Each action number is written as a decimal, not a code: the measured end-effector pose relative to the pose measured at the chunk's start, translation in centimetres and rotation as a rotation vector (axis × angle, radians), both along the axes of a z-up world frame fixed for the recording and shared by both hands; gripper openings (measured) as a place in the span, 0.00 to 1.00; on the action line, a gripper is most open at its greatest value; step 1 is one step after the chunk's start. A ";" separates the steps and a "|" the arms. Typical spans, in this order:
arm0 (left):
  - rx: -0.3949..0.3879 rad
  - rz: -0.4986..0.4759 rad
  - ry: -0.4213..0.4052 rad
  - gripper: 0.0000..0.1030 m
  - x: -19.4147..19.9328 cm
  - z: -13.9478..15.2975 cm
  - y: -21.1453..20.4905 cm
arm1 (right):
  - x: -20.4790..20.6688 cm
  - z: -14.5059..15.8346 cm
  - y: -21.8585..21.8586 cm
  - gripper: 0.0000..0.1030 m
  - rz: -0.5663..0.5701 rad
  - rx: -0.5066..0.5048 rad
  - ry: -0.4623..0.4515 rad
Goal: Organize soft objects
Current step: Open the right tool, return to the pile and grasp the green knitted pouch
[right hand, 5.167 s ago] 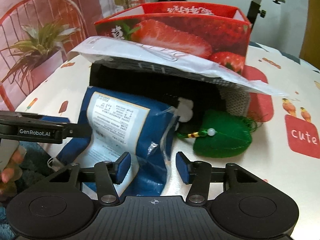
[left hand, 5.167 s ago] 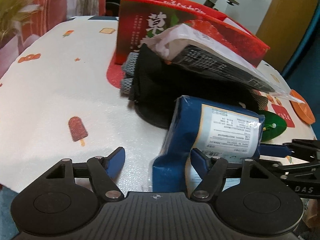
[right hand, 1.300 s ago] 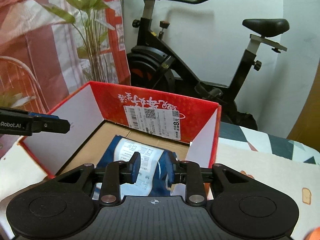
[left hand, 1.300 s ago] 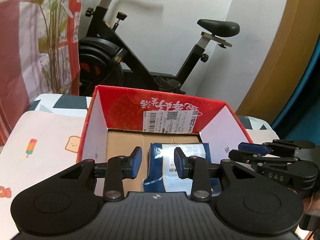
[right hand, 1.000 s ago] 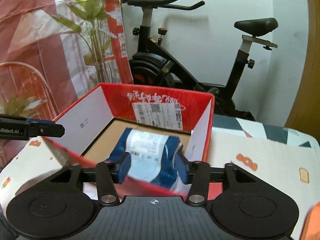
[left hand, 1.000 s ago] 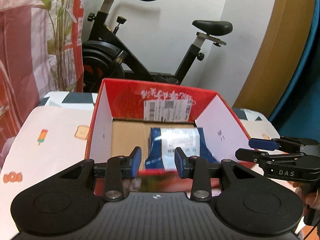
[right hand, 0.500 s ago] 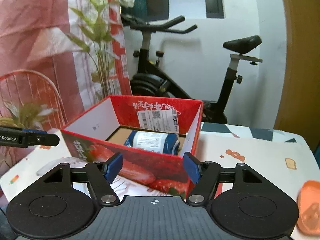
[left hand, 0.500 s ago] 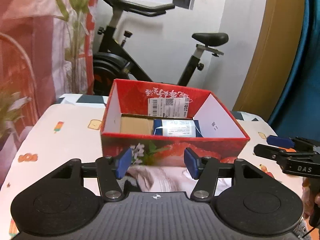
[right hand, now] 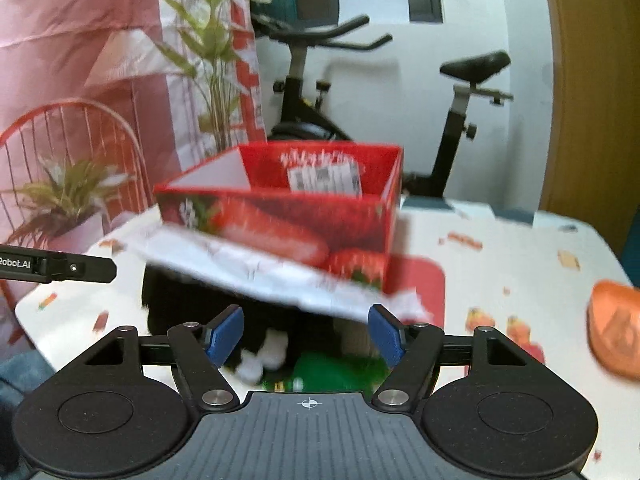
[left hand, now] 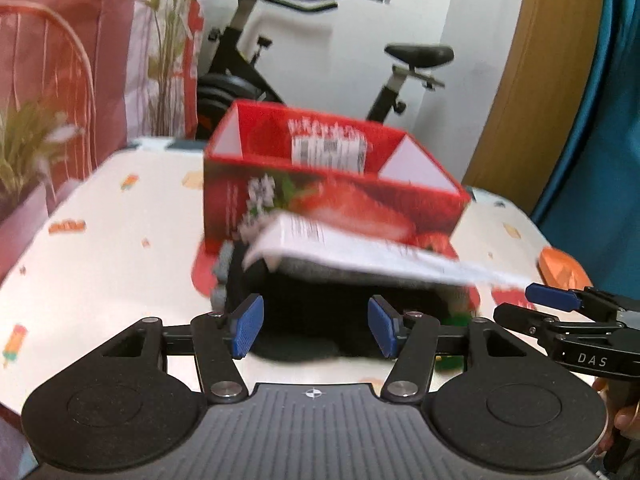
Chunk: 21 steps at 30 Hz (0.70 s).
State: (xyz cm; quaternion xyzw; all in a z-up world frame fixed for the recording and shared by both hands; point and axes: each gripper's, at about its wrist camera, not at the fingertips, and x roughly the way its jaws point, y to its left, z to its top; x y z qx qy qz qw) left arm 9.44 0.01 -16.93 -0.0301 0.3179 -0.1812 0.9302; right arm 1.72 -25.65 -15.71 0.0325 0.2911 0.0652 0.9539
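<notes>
A red strawberry-print box [left hand: 320,196] stands on the white patterned table [left hand: 120,248]; it also shows in the right wrist view [right hand: 288,216]. In front of it lies a pile: a white plastic-wrapped packet [left hand: 360,252] over a black soft item [left hand: 320,300], with a green soft item [right hand: 336,372] low in the right wrist view. My left gripper [left hand: 314,330] is open and empty, near the black item. My right gripper [right hand: 306,336] is open and empty, above the pile [right hand: 256,276]. The box's inside is hidden from here.
An orange object [right hand: 616,336] lies at the table's right edge. An exercise bike [right hand: 320,92] stands behind the table by the white wall. A red wire chair [right hand: 68,144] and potted plants are at the left.
Both grippers have let go of the blue packet, left in the box, and pulled back and down to the pile in front of it. Both jaws have opened wider.
</notes>
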 end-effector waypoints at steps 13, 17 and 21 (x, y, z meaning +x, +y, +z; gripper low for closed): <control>-0.011 -0.024 0.148 0.58 0.3 -5.4 0.0 | 1.5 -5.7 -2.2 0.51 -0.081 0.077 0.137; -0.027 -0.009 0.187 0.58 0.4 -6.3 0.3 | 2.0 -6.2 -2.5 0.49 -0.066 0.126 0.144; -0.031 -0.010 0.207 0.58 0.7 -6.7 0.1 | 2.2 -6.3 -2.2 0.48 -0.052 0.132 0.148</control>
